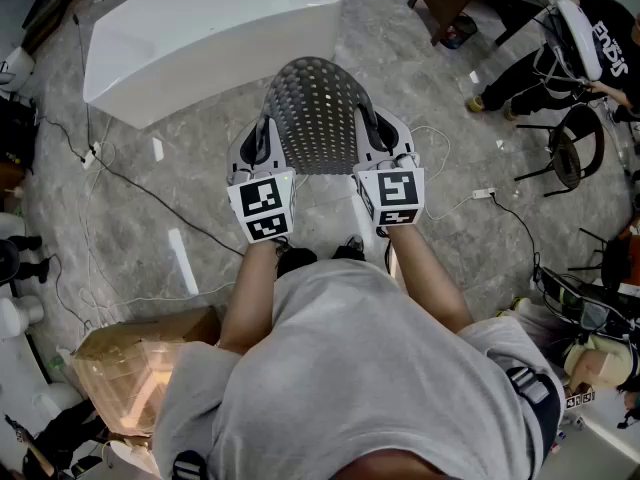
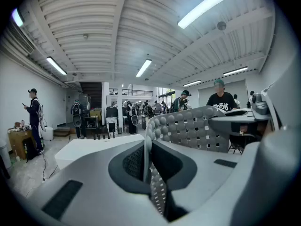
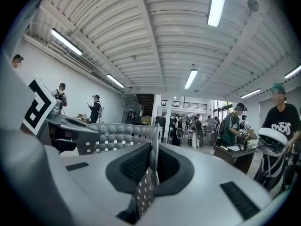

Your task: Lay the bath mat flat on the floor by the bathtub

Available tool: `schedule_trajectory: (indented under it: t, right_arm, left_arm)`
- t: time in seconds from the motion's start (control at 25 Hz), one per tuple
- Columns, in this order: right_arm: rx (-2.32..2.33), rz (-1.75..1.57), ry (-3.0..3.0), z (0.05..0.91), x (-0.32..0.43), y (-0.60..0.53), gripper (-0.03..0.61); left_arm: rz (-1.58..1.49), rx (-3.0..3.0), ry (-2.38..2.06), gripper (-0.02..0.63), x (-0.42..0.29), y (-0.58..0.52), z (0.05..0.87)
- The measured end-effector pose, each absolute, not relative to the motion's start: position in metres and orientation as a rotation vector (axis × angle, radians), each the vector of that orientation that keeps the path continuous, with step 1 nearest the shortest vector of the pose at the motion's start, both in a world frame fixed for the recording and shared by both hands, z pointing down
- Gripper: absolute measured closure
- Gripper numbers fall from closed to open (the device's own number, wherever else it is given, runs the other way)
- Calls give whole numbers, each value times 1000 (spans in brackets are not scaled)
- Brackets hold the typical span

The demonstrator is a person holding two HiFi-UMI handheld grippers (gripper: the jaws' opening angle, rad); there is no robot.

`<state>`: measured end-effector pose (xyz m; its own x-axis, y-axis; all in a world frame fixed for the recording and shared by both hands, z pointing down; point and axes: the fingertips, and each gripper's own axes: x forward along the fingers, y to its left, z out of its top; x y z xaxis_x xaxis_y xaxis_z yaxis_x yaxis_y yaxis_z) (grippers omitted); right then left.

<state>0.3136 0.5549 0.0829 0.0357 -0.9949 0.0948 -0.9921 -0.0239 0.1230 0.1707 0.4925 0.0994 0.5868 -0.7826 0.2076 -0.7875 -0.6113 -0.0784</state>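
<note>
Left gripper (image 1: 262,146) and right gripper (image 1: 374,136) each clench a side edge of the grey perforated bath mat (image 1: 318,113), held aloft near the white bathtub (image 1: 200,38). Lowering both sides evenly, mat taut, should land it flat on the floor (image 1: 430,88).

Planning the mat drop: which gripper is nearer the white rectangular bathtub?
Left. The left gripper, shut on the grey perforated bath mat, is just short of the white rectangular bathtub; the right gripper holds the mat's opposite edge, farther off.
</note>
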Motion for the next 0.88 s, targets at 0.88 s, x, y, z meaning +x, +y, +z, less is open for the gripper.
schedule_trajectory:
  t: [0.88]
  right_arm:
    - [2174, 7, -2016, 101, 279, 511, 555]
  left_arm:
    - [352, 2797, -1280, 589, 136, 452, 116]
